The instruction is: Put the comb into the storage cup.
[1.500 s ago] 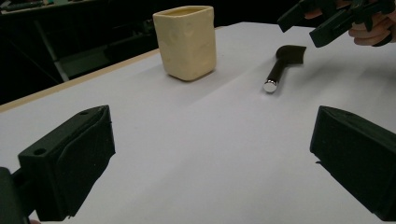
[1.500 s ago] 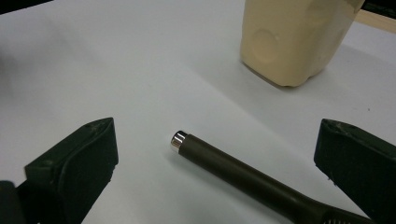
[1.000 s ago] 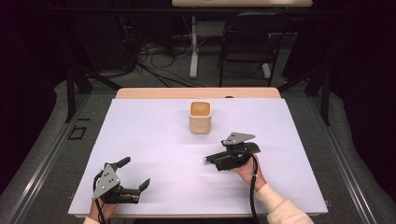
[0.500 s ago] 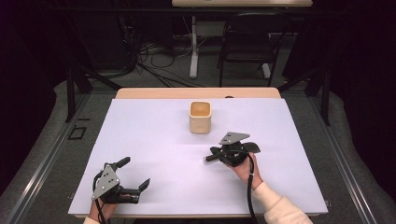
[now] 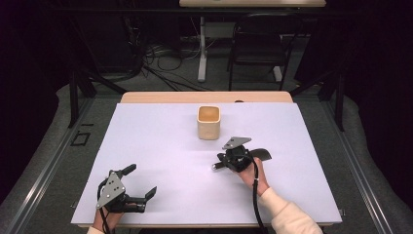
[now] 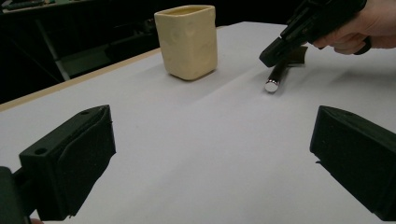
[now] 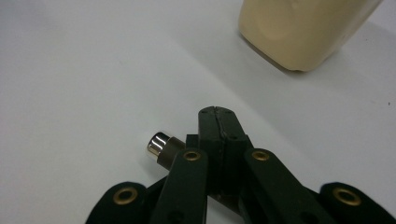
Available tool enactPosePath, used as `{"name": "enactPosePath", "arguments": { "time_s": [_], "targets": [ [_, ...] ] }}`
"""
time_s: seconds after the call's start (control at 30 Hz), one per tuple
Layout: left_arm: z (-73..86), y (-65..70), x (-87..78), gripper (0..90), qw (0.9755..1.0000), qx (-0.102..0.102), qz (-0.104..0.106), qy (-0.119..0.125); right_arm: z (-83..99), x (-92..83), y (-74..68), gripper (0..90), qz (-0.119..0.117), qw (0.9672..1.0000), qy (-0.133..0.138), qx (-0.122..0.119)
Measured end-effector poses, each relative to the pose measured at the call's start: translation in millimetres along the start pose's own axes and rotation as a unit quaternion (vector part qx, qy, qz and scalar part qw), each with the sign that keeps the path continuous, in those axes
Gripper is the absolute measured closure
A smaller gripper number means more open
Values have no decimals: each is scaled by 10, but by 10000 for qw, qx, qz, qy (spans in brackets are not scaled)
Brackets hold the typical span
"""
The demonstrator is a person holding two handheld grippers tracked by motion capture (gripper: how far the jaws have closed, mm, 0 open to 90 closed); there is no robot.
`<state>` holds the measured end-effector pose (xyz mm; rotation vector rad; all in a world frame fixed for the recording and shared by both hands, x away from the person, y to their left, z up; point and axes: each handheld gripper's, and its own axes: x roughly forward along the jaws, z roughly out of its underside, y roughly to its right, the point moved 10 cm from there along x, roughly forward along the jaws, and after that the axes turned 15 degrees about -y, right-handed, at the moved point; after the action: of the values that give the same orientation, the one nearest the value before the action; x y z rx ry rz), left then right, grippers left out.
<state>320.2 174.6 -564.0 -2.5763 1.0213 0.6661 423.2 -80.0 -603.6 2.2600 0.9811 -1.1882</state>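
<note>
Looked at the right gripper (image 7: 215, 111) first: wide apart a second back, snapped fully together since, pads pressed flat against each other with a plain seam down the middle. No cylinder (image 7: 159, 143) in that seam though. Spotted just left of the pads in the right gripper view, shiny end poking out from under the linkage, and lying flat on the table (image 5: 160, 146) in the left gripper view, right below the tips. Couldn't rule out a pinch somewhere further back, hidden under the links, but read as a miss or a graze rather than a proper hold. Probably meant reopening and coming down square over the cylinder before any carry toward the cup (image 5: 208, 124), standing upright and near, a bit further up the table. Left gripper (image 5: 141, 180) parked at the near left corner, jaws spread wide, clamped on nothing, well apart from everything else.
</note>
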Motion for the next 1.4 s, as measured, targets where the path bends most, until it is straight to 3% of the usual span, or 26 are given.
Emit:
{"name": "enactPosePath", "arguments": {
  "time_s": [0.6, 1.4],
  "targets": [
    [9, -6, -4, 0, 10000, -12, -10, -17, 62, 71, -66, 900, -113, 9992, -358, -125],
    [17, -22, -17, 0, 10000, -45, -47, -20, 273, 2, -116, 900, -201, 9969, -740, -197]
  ]
}}
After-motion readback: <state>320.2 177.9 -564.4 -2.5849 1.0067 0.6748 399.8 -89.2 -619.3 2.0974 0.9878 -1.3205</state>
